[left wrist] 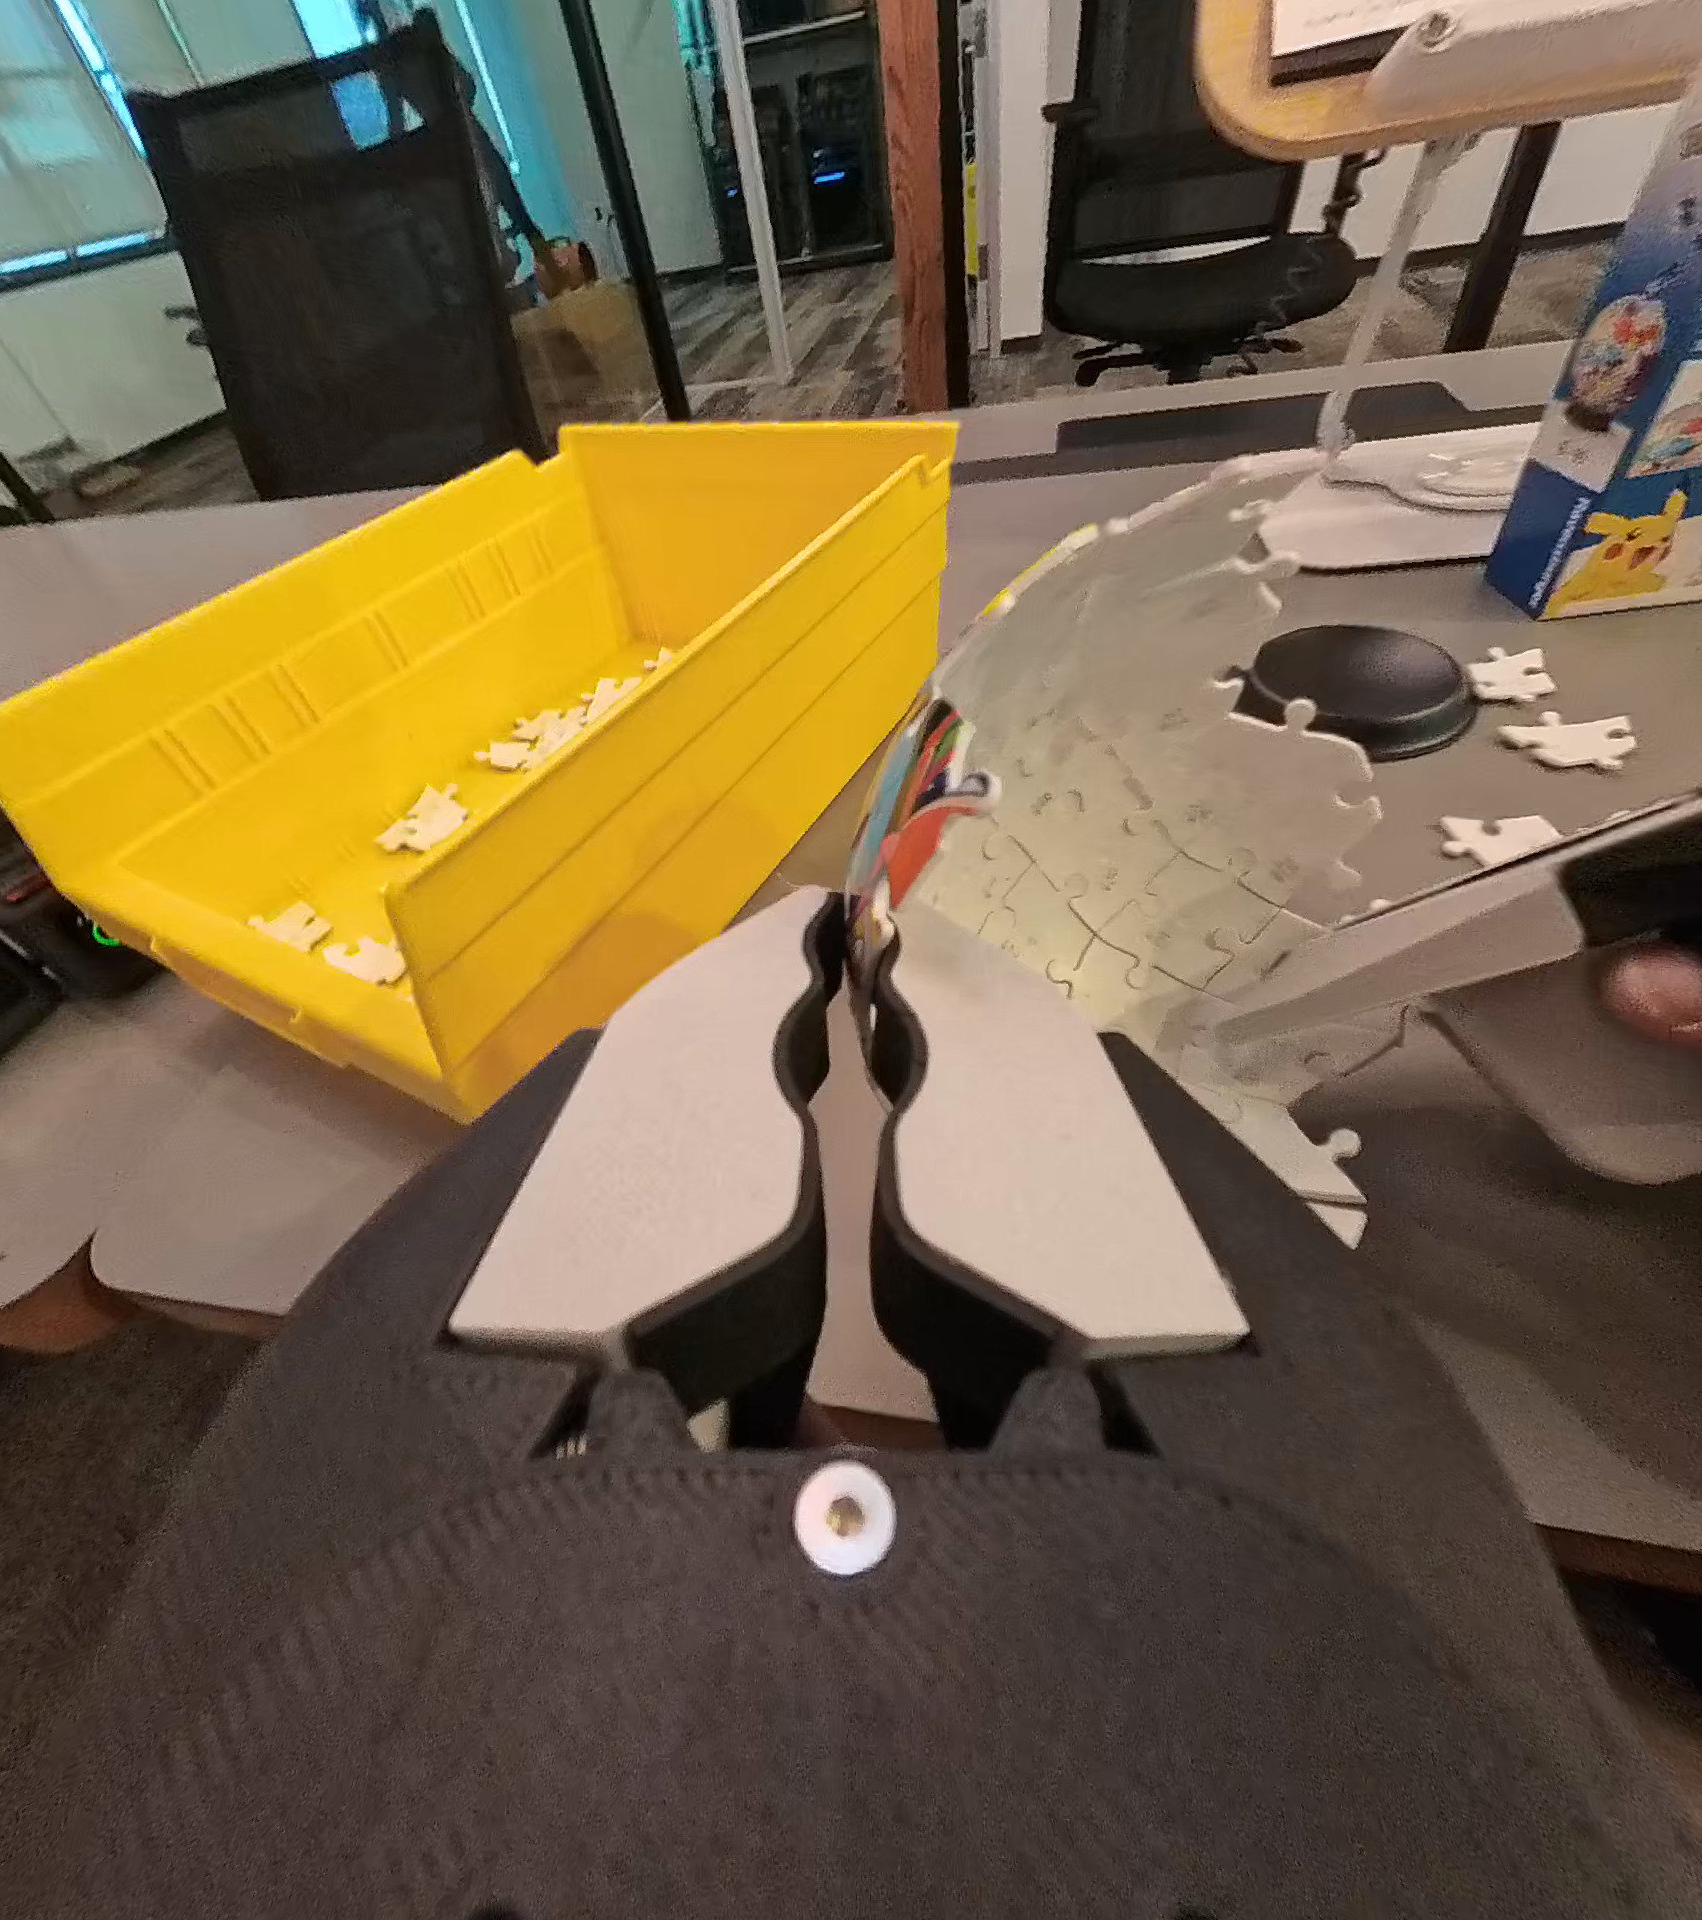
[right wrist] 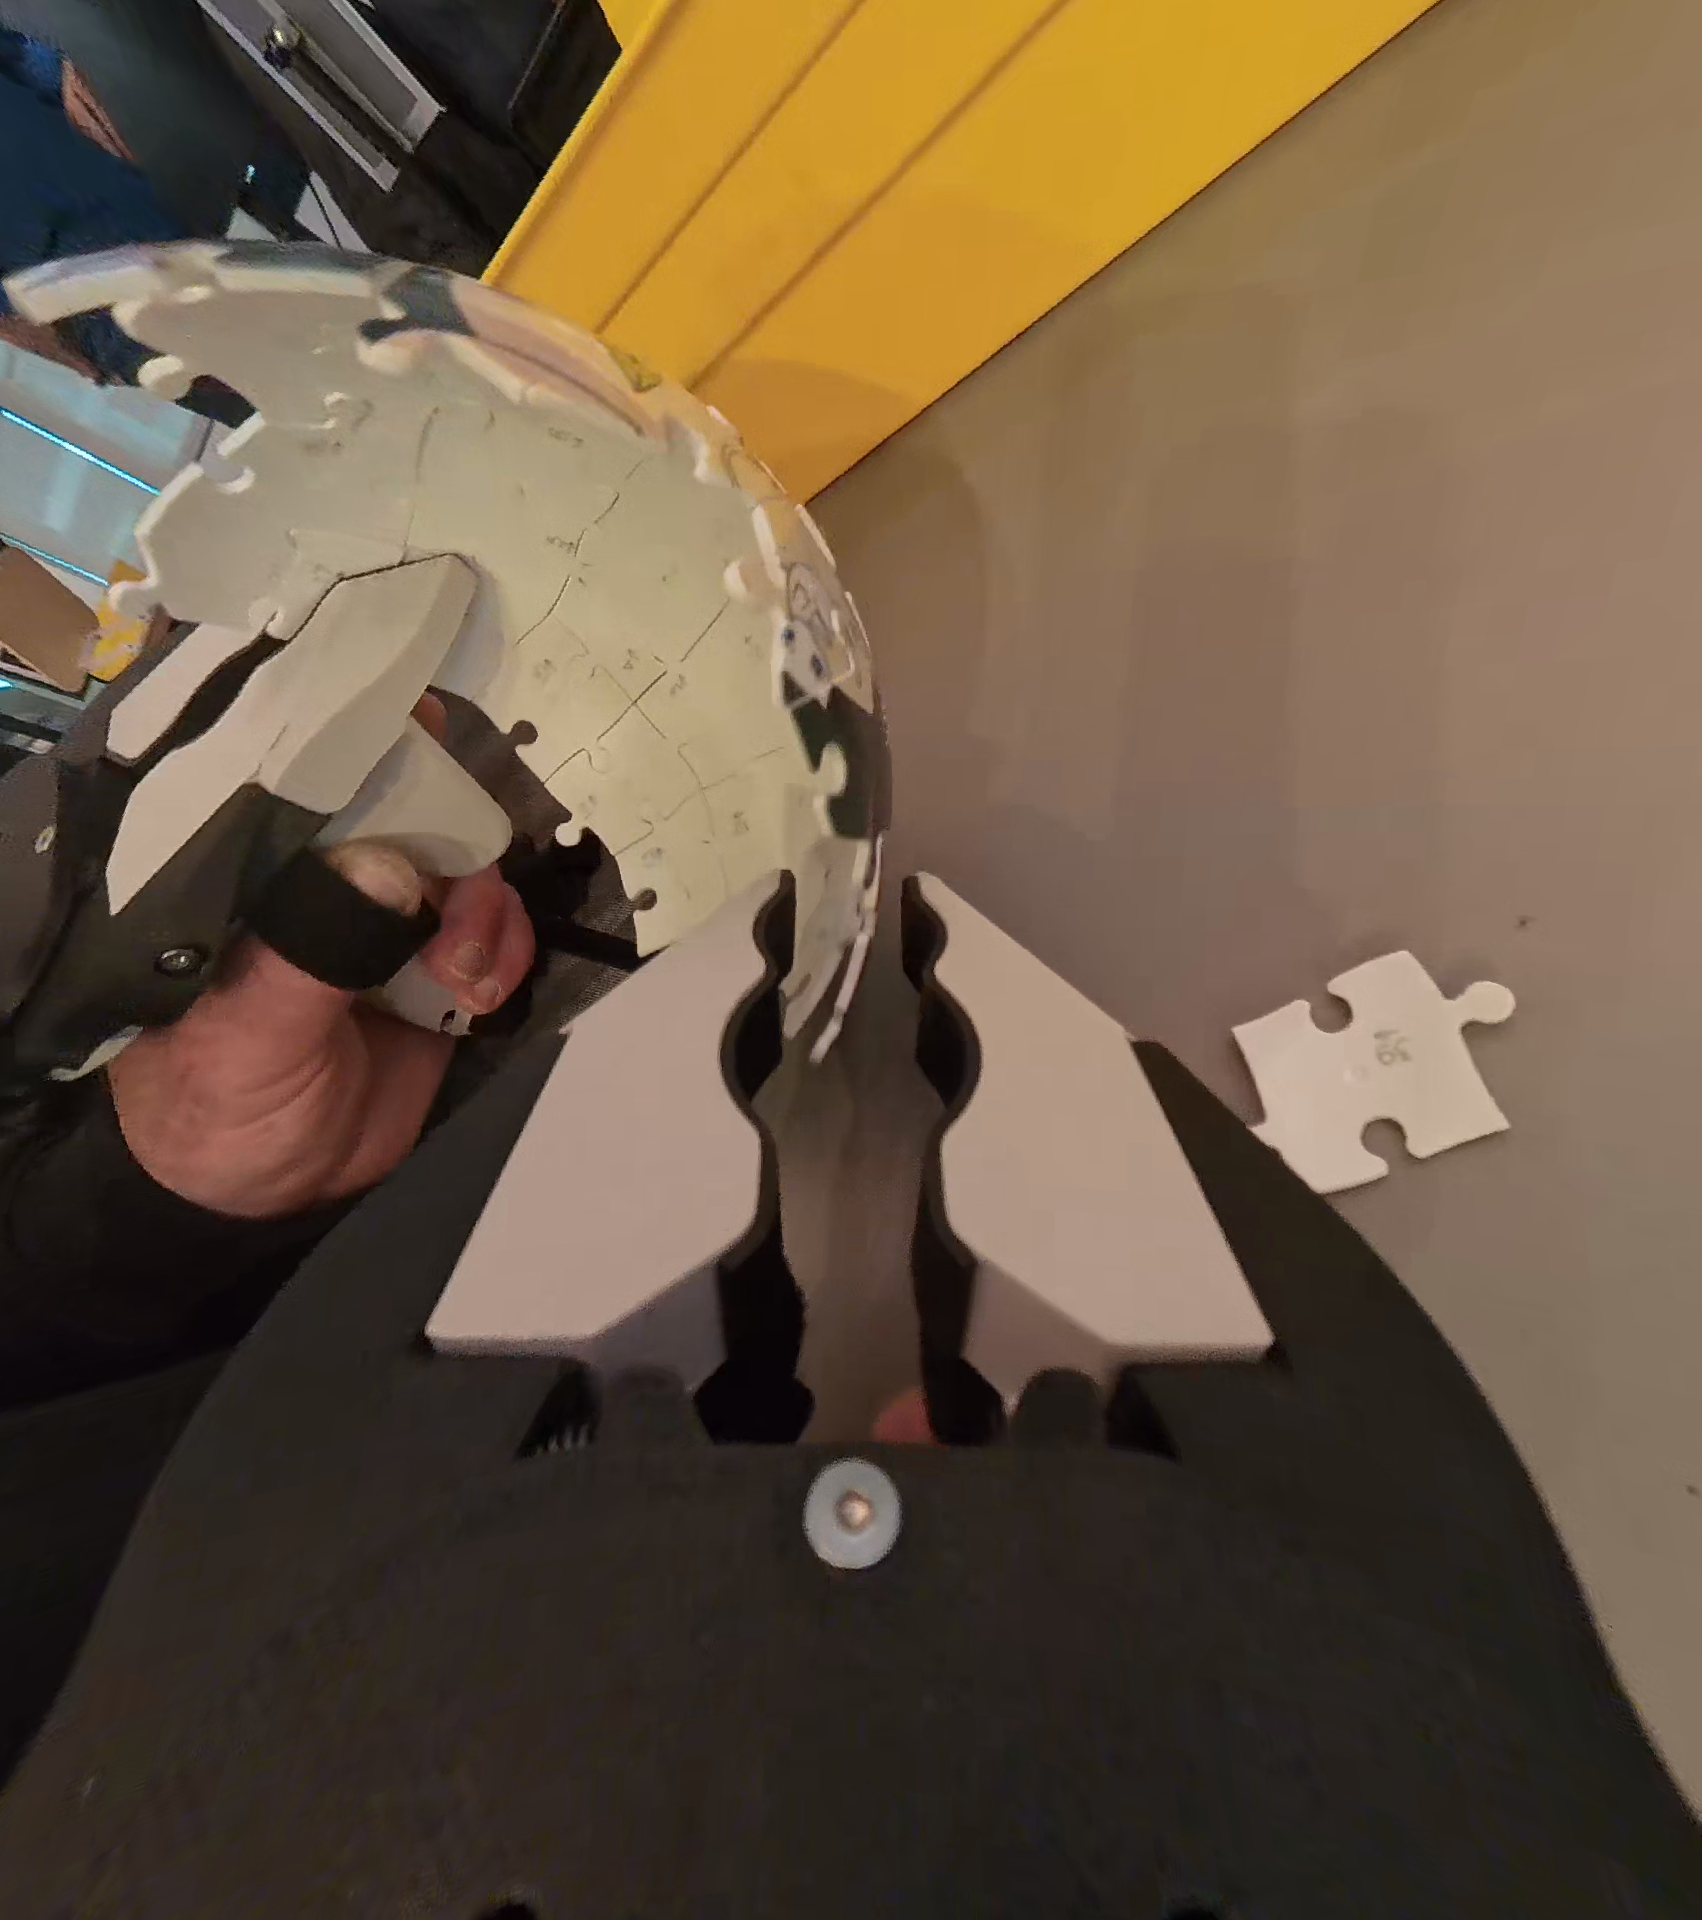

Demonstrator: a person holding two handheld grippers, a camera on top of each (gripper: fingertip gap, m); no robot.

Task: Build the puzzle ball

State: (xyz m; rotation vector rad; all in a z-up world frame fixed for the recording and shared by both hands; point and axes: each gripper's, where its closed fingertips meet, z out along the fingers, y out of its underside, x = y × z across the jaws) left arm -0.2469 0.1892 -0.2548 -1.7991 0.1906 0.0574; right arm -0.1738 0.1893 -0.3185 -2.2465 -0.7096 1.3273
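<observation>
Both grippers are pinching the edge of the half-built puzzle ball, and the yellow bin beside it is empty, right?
Not quite: the yellow bin holds loose white pieces, as the left wrist view shows. The left gripper and right gripper do pinch the puzzle ball.

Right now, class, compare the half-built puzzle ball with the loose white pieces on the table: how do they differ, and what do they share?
The puzzle ball is a curved shell of many joined pieces, gripped at its edges by the left gripper and right gripper; the loose pieces lie single and flat on the table, ungripped. The ball's outer face shows colour; the loose pieces show only white. Both have knob-and-notch edges.
</observation>
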